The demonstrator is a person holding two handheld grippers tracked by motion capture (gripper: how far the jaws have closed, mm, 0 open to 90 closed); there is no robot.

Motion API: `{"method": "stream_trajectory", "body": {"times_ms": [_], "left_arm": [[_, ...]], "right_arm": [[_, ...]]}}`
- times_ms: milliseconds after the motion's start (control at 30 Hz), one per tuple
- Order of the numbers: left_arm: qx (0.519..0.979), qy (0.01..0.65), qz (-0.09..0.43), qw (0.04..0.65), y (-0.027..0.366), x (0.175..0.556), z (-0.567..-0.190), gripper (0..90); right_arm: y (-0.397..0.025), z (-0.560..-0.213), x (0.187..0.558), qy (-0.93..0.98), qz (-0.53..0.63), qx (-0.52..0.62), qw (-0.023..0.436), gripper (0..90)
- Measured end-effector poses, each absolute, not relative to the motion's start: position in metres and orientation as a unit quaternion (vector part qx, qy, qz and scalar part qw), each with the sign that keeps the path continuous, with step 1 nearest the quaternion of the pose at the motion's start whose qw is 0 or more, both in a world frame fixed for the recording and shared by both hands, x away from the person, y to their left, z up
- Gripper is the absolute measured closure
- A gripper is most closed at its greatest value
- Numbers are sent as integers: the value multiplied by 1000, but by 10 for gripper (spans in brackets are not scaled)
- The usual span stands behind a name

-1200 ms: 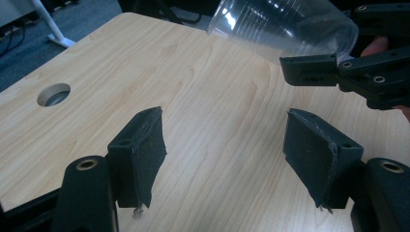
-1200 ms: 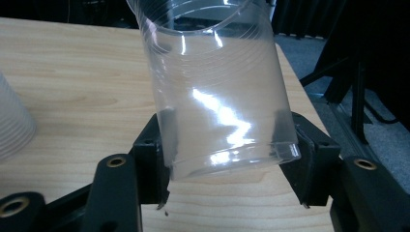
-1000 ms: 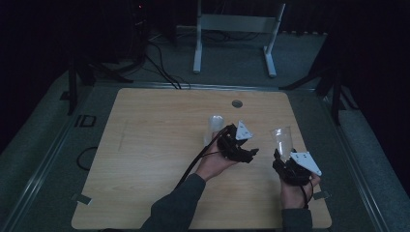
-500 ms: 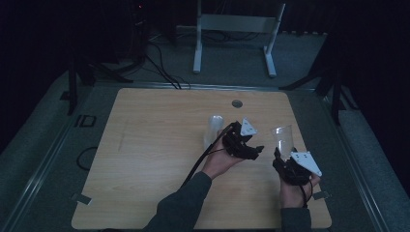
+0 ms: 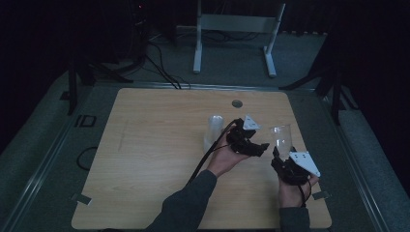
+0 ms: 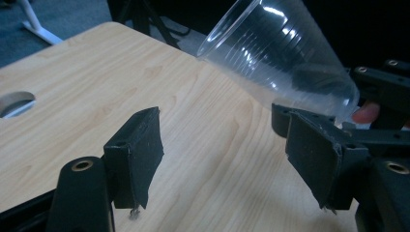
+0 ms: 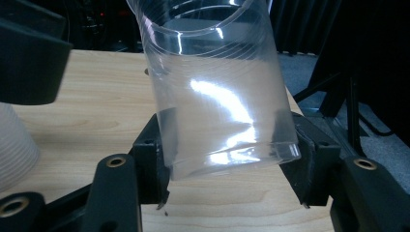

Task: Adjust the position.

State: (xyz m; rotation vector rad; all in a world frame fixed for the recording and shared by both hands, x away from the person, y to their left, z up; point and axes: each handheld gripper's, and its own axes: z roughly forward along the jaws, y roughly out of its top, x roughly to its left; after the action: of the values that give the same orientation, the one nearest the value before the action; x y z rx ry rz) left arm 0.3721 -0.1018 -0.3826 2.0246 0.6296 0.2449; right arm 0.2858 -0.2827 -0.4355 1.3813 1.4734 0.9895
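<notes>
A: Report the status of the right tool (image 5: 282, 153).

B: The right tool is pinching a clear plastic cup (image 7: 217, 87) near its base, with one jaw on each side of the wall. In the right gripper view, the cup stands nearly upright with a slight tilt, mouth upward, and its base is clear of the bench (image 5: 159, 159). In the high view, the same clear plastic cup (image 5: 281, 137) sits above the right side of the bench, just ahead of the person's right hand (image 5: 290, 191).

A: Report the status of the left tool (image 5: 256, 147).

B: The left tool is spread, and nothing is between its jaws. In the left gripper view, bare wood shows through the gap. The clear plastic cup (image 6: 280, 53) appears past the right-hand jaw, tilted, with its mouth toward the upper left. Whether that jaw touches the cup cannot be told.

A: State the location of the left tool relative to the cup.

B: In the high view, the left tool is just beside the cup, on its left.

A: List other items on the bench.

B: A second cup (image 5: 214, 130), frosted in look, stands on the bench just left of the left tool. A round hole (image 5: 237, 103) is near the far edge.
</notes>
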Motion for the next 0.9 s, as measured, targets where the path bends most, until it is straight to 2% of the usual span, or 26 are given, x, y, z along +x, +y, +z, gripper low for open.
{"method": "stream_trajectory", "body": {"times_ms": [900], "left_arm": [[775, 302, -23, 554, -104, 389, -386, 267]], "right_arm": [[-275, -434, 283, 584, 411, 540, 445, 420]]}}
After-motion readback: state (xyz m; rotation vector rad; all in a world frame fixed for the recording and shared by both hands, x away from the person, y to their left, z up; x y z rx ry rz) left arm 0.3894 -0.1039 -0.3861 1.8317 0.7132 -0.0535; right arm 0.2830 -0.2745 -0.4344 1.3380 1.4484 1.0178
